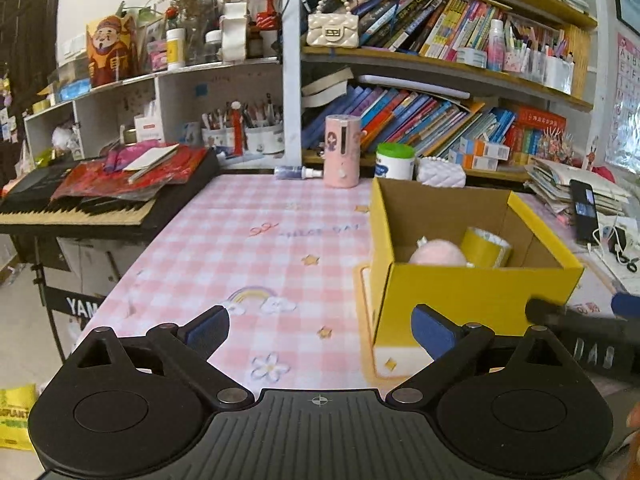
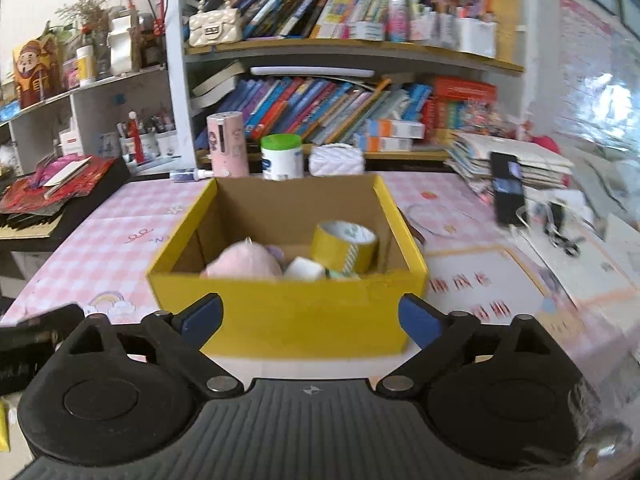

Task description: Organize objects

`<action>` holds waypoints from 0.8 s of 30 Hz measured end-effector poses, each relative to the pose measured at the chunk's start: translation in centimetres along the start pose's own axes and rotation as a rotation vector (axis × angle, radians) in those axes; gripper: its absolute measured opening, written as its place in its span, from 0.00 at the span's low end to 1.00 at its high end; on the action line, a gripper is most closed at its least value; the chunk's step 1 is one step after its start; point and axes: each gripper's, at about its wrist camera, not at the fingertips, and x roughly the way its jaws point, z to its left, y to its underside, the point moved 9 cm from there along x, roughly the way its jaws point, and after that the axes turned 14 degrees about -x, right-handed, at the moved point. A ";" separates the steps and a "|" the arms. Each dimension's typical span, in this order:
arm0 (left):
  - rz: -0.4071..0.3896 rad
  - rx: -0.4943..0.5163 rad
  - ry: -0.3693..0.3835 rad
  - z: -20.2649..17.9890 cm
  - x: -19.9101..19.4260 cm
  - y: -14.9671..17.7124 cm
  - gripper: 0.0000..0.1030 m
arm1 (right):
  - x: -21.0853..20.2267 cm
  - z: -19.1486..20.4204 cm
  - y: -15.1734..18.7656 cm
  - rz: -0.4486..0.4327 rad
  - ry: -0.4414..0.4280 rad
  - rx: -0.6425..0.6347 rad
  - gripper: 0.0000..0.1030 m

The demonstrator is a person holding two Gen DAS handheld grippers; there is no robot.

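Note:
A yellow cardboard box (image 2: 280,312) stands open on the pink checked tablecloth (image 1: 248,240). Inside it lie a pink plush toy (image 2: 244,264), a roll of yellow tape (image 2: 346,246) and a small white object (image 2: 306,270). The same yellow box (image 1: 472,296) fills the right of the left wrist view, with the pink plush toy (image 1: 438,256) and the yellow tape (image 1: 486,246) in it. My left gripper (image 1: 320,330) is open over the cloth, left of the box. My right gripper (image 2: 310,318) is open just in front of the box, nothing between its fingers.
A pink cylinder (image 1: 341,151), a green-lidded white tub (image 1: 394,160) and a small spray bottle (image 1: 298,172) stand at the table's back edge. A keyboard (image 1: 76,208) piled with red papers lies left. Stacked books and a phone (image 2: 506,188) sit right; bookshelves rise behind.

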 end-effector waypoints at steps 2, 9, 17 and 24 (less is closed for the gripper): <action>0.008 0.002 -0.007 0.6 -0.3 0.5 0.97 | -0.8 1.1 1.2 0.014 -0.008 -0.024 0.96; 0.028 0.012 -0.005 2.4 -1.5 1.5 0.97 | -2.3 3.7 2.9 0.071 -0.007 -0.045 0.98; 0.043 0.039 -0.039 5.0 -2.2 2.7 0.97 | -3.5 5.8 4.4 0.109 0.000 -0.036 1.00; 0.053 0.063 -0.082 6.6 -2.3 3.1 0.97 | -3.7 7.5 4.8 0.132 -0.016 -0.054 1.00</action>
